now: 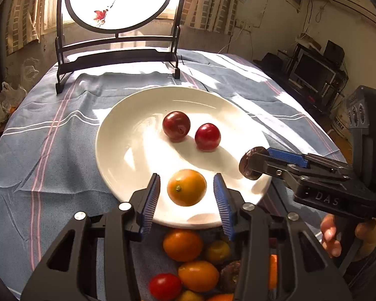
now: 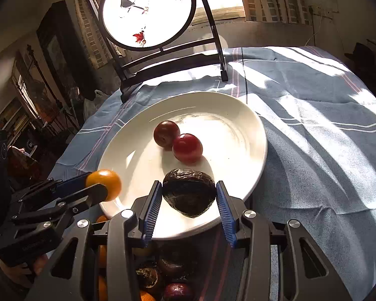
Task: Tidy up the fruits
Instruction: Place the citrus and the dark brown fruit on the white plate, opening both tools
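A white plate sits on the blue striped cloth, with two red plums near its middle. My left gripper is shut on an orange fruit, held over the plate's near rim. My right gripper is shut on a dark wrinkled fruit, held over the plate's near right rim. In the right wrist view the plate, the plums, the orange fruit and the left gripper show too. The right gripper and its dark fruit show in the left wrist view.
A pile of orange, yellow, red and dark fruits lies on the cloth in front of the plate, under the grippers. A black-framed round screen stands at the table's far edge. The blue cloth stretches to the right.
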`<act>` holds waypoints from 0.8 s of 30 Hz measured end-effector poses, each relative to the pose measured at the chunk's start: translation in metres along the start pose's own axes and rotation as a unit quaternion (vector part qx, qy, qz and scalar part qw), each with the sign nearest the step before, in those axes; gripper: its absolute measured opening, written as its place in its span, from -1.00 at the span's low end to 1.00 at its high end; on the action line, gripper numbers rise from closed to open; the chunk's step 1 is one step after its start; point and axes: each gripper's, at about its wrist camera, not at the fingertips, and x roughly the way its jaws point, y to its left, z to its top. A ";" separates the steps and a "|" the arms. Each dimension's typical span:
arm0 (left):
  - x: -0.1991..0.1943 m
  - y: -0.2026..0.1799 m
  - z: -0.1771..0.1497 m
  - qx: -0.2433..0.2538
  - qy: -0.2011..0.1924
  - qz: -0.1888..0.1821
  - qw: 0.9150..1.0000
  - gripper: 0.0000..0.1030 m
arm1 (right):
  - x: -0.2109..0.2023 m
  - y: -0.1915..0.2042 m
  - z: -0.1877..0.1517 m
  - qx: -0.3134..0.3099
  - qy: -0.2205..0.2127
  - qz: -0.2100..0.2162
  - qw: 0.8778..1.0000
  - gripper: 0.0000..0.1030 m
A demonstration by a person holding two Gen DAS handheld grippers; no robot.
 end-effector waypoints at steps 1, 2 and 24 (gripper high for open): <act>0.001 0.005 0.002 -0.011 0.002 0.012 1.000 0.28 | -0.005 -0.001 0.000 0.005 -0.014 -0.004 1.000 0.20; -0.004 0.011 0.002 -0.023 -0.006 0.008 1.000 0.31 | -0.011 0.000 -0.002 0.003 -0.023 -0.004 1.000 0.21; -0.093 -0.006 -0.151 0.066 -0.024 0.018 0.997 -0.07 | -0.092 0.009 -0.109 -0.069 -0.089 -0.015 0.994 0.22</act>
